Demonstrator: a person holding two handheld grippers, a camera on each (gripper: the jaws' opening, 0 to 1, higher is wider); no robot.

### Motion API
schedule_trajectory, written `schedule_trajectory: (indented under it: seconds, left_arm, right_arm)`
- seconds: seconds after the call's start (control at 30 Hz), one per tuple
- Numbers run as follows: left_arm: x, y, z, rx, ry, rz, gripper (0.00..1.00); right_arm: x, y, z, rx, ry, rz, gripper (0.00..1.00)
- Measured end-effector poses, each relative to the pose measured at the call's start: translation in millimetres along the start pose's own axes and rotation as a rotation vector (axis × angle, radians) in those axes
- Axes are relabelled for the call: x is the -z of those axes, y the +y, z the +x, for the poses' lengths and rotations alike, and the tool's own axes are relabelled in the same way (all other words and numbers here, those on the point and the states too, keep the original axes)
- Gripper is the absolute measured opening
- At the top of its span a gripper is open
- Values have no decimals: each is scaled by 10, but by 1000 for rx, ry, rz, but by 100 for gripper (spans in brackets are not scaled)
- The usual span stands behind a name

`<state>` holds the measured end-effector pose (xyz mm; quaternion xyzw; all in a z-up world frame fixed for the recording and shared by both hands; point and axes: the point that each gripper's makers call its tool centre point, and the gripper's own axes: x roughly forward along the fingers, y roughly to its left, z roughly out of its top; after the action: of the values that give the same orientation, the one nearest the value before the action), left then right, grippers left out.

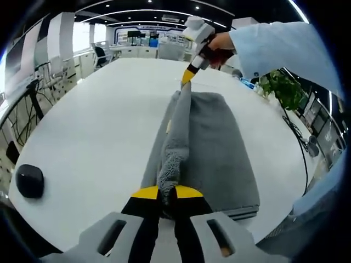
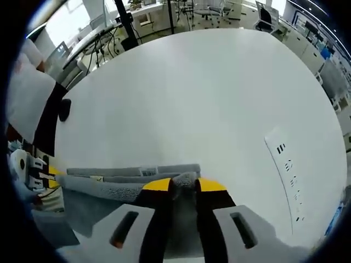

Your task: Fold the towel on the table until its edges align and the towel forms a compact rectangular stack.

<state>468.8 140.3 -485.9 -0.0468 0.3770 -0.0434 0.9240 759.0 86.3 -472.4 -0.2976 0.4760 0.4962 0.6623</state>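
Note:
A grey towel (image 1: 219,148) lies on the white table (image 1: 104,126), with one edge lifted into a taut ridge. My left gripper (image 1: 167,193) is shut on the near end of that lifted edge. In the left gripper view my right gripper (image 1: 187,78) pinches the far end, held by a person's hand in a light blue sleeve. In the right gripper view my right gripper (image 2: 184,185) is shut on the grey towel (image 2: 109,189), and the ridge runs left to my left gripper (image 2: 46,175) at the frame's edge.
A small black rounded object (image 1: 29,181) sits near the table's left edge, also seen as the black object (image 2: 64,109). A white panel with dark markings (image 2: 288,172) is set in the table. A green plant (image 1: 282,87), desks and chairs stand beyond the table.

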Motion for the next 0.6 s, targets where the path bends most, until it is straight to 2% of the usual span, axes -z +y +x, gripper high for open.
schedule_trajectory:
  seconds: [0.33,0.6]
  left_arm:
    - [-9,21,6,1,-1,1,9]
    - [1,21,-1,-1,0,0,10]
  right_arm:
    - [-51,-65,-117,21,-29,-5,13]
    - [47,-121,-120,25,-18,-2,12]
